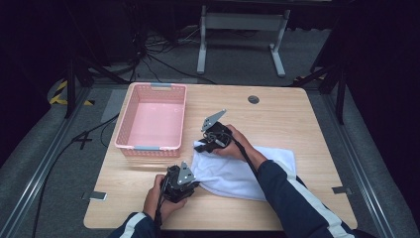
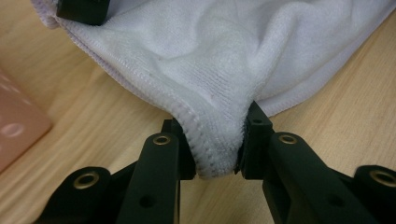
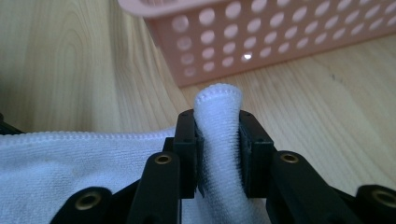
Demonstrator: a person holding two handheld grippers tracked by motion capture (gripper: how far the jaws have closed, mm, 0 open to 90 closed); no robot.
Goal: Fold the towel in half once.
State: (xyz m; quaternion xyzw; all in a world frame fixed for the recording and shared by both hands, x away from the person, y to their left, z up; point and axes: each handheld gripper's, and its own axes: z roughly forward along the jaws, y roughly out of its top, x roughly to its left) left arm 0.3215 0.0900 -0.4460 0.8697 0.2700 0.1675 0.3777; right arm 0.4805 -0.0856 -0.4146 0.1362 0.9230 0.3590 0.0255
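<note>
Left gripper, lower centre of the high view: my jaws clamped on a hemmed edge of the white towel. Right gripper, centre frame: jaws pinched together on another folded edge of that towel. Towel: bunched on the wooden table, right of centre. Pink basket: upper left, nothing inside, just beside the towel.

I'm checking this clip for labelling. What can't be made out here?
- High view: the towel's right end lies under the person's sleeve.
- High view: both grippers' jaws hidden by gripper bodies and hands.
- Right gripper view: the basket's inside is cut off by the top edge.
</note>
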